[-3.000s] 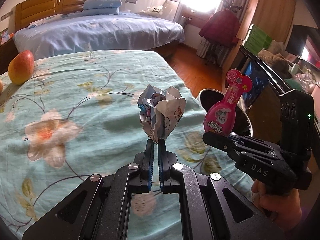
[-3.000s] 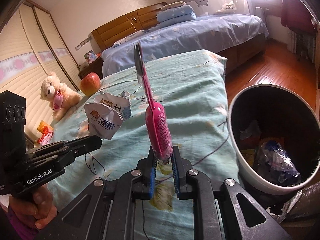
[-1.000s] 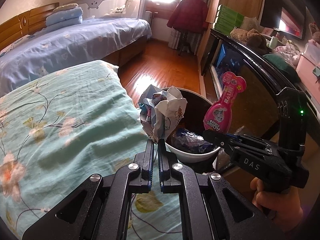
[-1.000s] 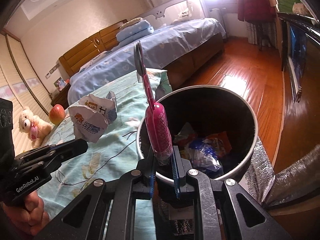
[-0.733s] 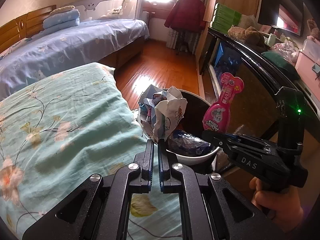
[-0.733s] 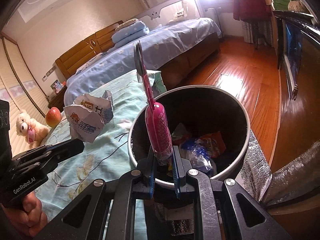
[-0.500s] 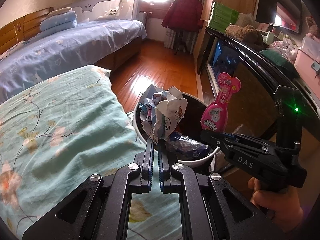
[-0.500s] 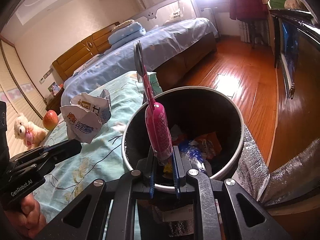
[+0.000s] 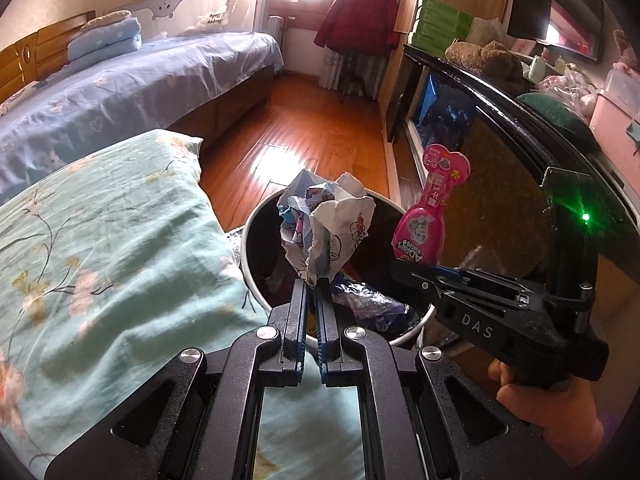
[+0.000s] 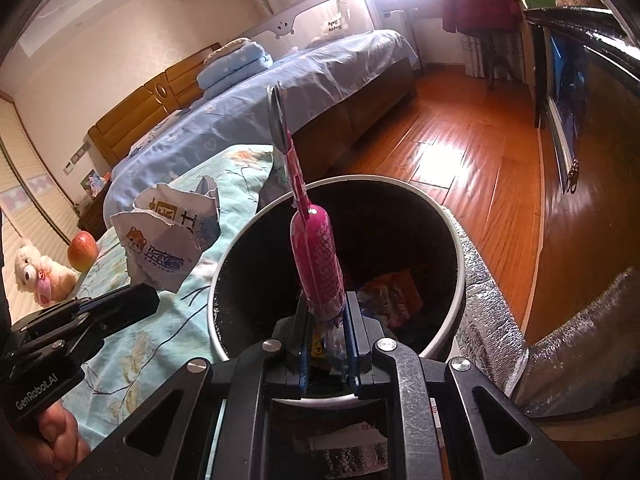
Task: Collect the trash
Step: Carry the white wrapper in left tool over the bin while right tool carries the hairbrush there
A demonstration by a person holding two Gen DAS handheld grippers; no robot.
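Note:
My left gripper (image 9: 311,286) is shut on a crumpled white and blue paper wrapper (image 9: 326,228) and holds it over the near rim of the round black trash bin (image 9: 256,276). My right gripper (image 10: 325,312) is shut on a pink bottle-shaped package (image 10: 316,264) and holds it upright over the bin (image 10: 460,264). The bin holds several wrappers (image 10: 394,292). The pink package (image 9: 428,216) and right gripper (image 9: 416,274) also show in the left wrist view, at the bin's right side. The wrapper (image 10: 168,236) and left gripper (image 10: 140,300) show at the left of the right wrist view.
A bed with a teal floral cover (image 9: 100,240) lies left of the bin. A second bed with blue bedding (image 9: 120,80) stands behind. A black glossy cabinet (image 9: 520,152) stands to the right. A wooden floor (image 10: 480,140) lies beyond. An apple (image 10: 82,250) and a teddy bear (image 10: 38,276) sit on the teal bed.
Both grippers have moved from over the teal bed to the trash bin, still holding their items. In the last second they came a little further over the bin's opening.

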